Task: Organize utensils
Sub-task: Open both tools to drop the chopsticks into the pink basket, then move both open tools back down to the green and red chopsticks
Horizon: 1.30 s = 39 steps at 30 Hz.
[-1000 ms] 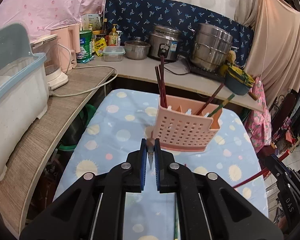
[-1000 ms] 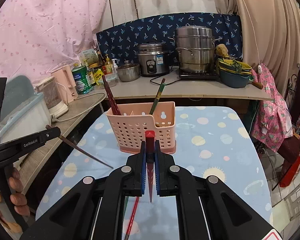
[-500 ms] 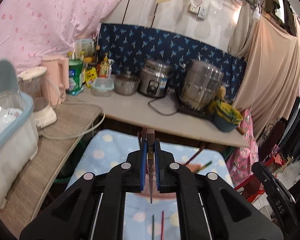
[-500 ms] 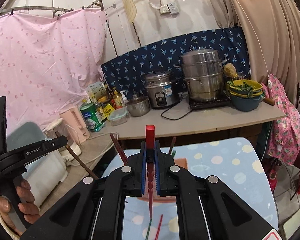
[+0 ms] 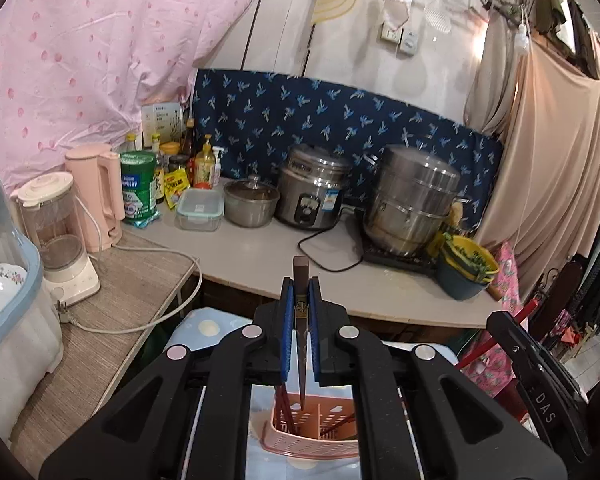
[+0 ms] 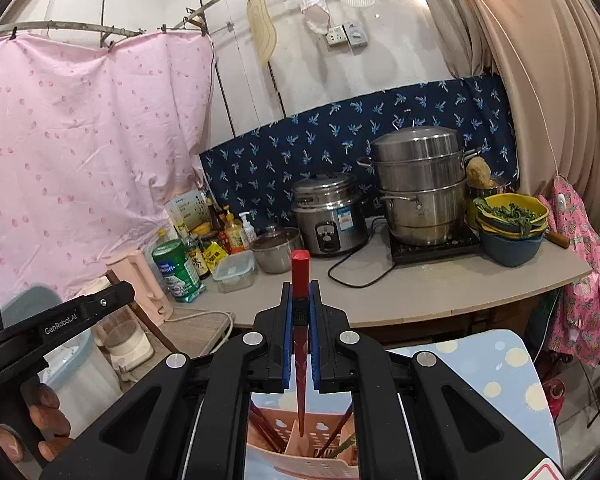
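My left gripper is shut on a dark brown chopstick that points straight down, its tip over the pink perforated utensil basket below. My right gripper is shut on a red chopstick, also vertical, its tip above the same basket. The basket holds several chopsticks in its compartments. It stands on a blue spotted tablecloth. The left gripper's body also shows at the left of the right wrist view.
A grey counter behind the table carries a rice cooker, a steamer pot, a small pot, bottles and a green tin. A wooden side shelf holds a blender, a pink kettle and a dish box.
Both grippers have risen and tilted until the chopsticks hang vertically. The basket has dropped from mid-view to the bottom edge, now beneath both tips.
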Each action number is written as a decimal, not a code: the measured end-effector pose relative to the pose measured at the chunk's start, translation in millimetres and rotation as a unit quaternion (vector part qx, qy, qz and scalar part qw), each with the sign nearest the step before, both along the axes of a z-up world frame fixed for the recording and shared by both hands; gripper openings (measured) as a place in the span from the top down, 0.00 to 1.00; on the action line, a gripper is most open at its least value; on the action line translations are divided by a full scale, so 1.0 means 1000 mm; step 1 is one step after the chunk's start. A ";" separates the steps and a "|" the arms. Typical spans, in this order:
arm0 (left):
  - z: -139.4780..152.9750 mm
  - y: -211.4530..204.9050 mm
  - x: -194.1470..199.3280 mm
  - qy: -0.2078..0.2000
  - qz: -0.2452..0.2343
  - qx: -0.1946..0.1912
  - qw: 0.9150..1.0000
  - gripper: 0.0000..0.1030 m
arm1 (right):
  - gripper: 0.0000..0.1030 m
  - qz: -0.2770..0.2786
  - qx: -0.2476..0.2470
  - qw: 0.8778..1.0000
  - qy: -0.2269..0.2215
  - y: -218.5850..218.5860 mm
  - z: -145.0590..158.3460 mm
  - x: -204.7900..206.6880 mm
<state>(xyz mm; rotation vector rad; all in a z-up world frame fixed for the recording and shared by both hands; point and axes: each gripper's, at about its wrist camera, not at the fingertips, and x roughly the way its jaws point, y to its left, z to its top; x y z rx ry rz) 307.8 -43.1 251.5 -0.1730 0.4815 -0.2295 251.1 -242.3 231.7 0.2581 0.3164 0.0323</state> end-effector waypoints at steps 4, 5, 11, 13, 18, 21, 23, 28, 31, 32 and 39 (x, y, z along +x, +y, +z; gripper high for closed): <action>-0.030 -0.002 0.013 0.028 0.002 0.007 1.000 0.93 | 0.94 0.000 -0.003 0.999 0.033 -0.001 -0.027 0.017; -0.035 -0.002 0.015 0.034 0.003 0.008 0.999 0.93 | 0.94 -0.001 -0.005 0.999 0.041 0.000 -0.034 0.021; -0.059 -0.002 0.020 0.056 0.002 0.011 0.998 0.93 | 0.93 -0.005 -0.017 0.997 0.073 0.002 -0.063 0.033; -0.063 -0.002 0.020 0.060 0.002 0.014 0.998 0.93 | 0.93 -0.008 -0.025 0.996 0.082 0.004 -0.068 0.034; -0.069 -0.001 0.015 0.064 0.003 0.020 0.998 0.84 | 0.72 -0.018 -0.036 0.996 0.085 0.007 -0.070 0.027; -0.071 0.002 0.008 0.059 0.012 0.023 0.998 0.66 | 0.69 -0.023 -0.050 0.995 0.082 0.012 -0.066 0.017; -0.073 0.003 0.003 0.061 0.013 0.024 0.998 0.66 | 0.68 -0.026 -0.067 0.994 0.081 0.019 -0.063 0.009; -0.077 0.006 -0.015 0.062 0.014 0.034 0.997 0.66 | 0.68 -0.023 -0.094 0.992 0.079 0.032 -0.059 -0.013; -0.080 0.008 -0.028 0.063 0.013 0.038 0.997 0.65 | 0.68 -0.020 -0.103 0.991 0.080 0.038 -0.058 -0.026; -0.081 0.009 -0.032 0.064 0.013 0.039 0.997 0.65 | 0.68 -0.018 -0.104 0.991 0.081 0.040 -0.058 -0.031; -0.095 0.016 -0.065 0.072 0.010 0.047 0.996 0.65 | 0.65 -0.009 -0.117 0.989 0.091 0.053 -0.068 -0.066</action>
